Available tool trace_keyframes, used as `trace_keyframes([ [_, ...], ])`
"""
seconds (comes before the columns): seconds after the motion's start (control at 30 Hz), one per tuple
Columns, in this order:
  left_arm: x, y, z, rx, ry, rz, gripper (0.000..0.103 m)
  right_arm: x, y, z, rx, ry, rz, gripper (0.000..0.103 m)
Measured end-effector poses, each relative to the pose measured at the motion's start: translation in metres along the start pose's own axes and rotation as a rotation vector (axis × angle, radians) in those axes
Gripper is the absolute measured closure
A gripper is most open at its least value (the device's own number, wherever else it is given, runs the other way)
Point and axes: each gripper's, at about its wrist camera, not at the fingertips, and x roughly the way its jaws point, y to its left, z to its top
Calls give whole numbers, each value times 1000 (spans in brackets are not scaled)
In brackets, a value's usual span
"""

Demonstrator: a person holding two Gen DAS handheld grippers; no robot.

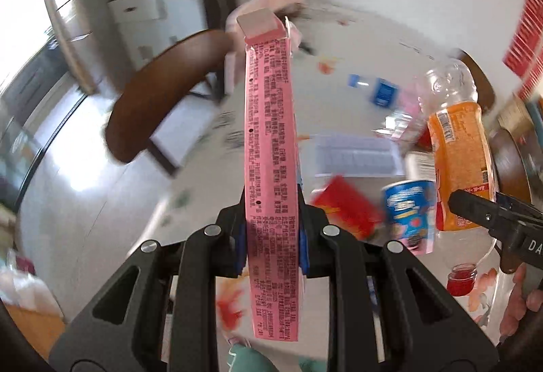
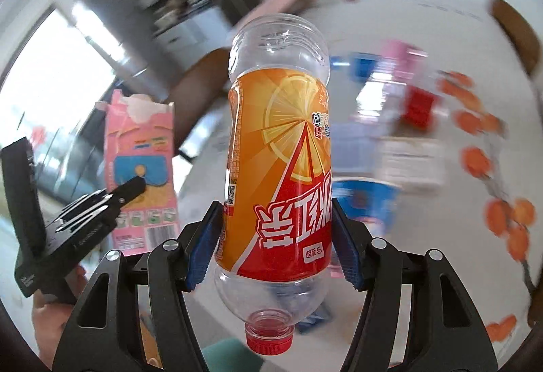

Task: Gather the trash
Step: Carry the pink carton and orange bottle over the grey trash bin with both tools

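Observation:
My left gripper is shut on a flat pink carton, held edge-on and upright above the table. The carton also shows in the right wrist view, with the left gripper clamped on it. My right gripper is shut on an empty plastic bottle with an orange and red label, held upside down with its red cap nearest the camera. In the left wrist view the bottle is at the right, with the right gripper on it.
On the white flowered table lie a blue cup, a red packet, a white paper and a blue-labelled bottle. A brown chair stands at the left. The background is motion-blurred.

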Motion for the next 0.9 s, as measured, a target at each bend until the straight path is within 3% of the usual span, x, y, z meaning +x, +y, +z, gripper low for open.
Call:
trace_keyframes([
  [0.23,-7,173,-59,-227,72,158,83,96,165,-18,-190,176,155,40],
  [0.47,19,312,-145,-429,218,261,83,224,312,-80,-376,424,219,40],
  [0.6,65,363,-198,-507,317,252,83,302,359,-131,-458,578,189,40],
  [0.77,150,402,-268,-589,472,192,83,407,366,-195,-516,754,74,40],
  [0.9,231,414,-325,-641,593,119,83,499,344,-250,-503,913,-23,40],
])
